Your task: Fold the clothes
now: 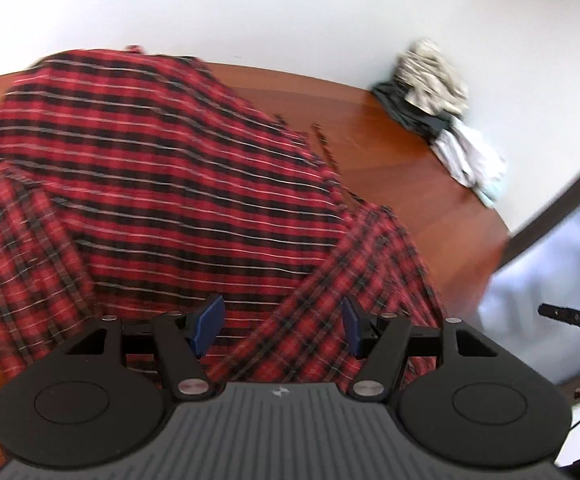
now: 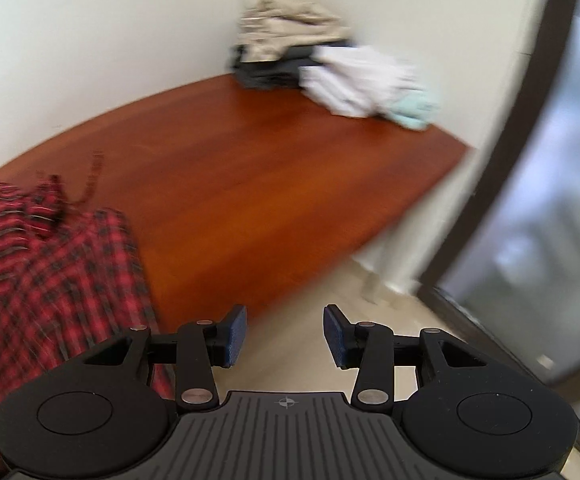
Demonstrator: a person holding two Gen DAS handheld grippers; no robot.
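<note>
On the reddish wood surface (image 1: pixel 410 152) there's a red and black plaid shirt (image 1: pixel 162 168) spread out, taking up most of the left wrist view. It's draped in a loose mound rather than lying flat, and a sleeve or side panel with a finer check runs down toward the near edge on the right side of that view. Some frayed threads stick out along its far right edge.

Left gripper (image 1: pixel 283 326) hangs right over the shirt's near part with its fingers (image 1: pixel 210 322) standing wide apart, plaid cloth showing through the gap, but the blue pads aren't pinching any of it as far as I can see.

Right gripper (image 2: pixel 285 334) is off the shirt's right side, past the surface's near edge with pale floor (image 2: pixel 290 300) showing between its fingers. They're partly open and have nothing in them. The shirt sits at the left of that view, just beside the left finger.

Back in the far right corner against the white wall (image 1: pixel 250 8) there's a pile of other clothes (image 2: pixel 322 64): something beige on top, dark stuff underneath, white and pale mint pieces next to it. Both views are pretty blurry.
</note>
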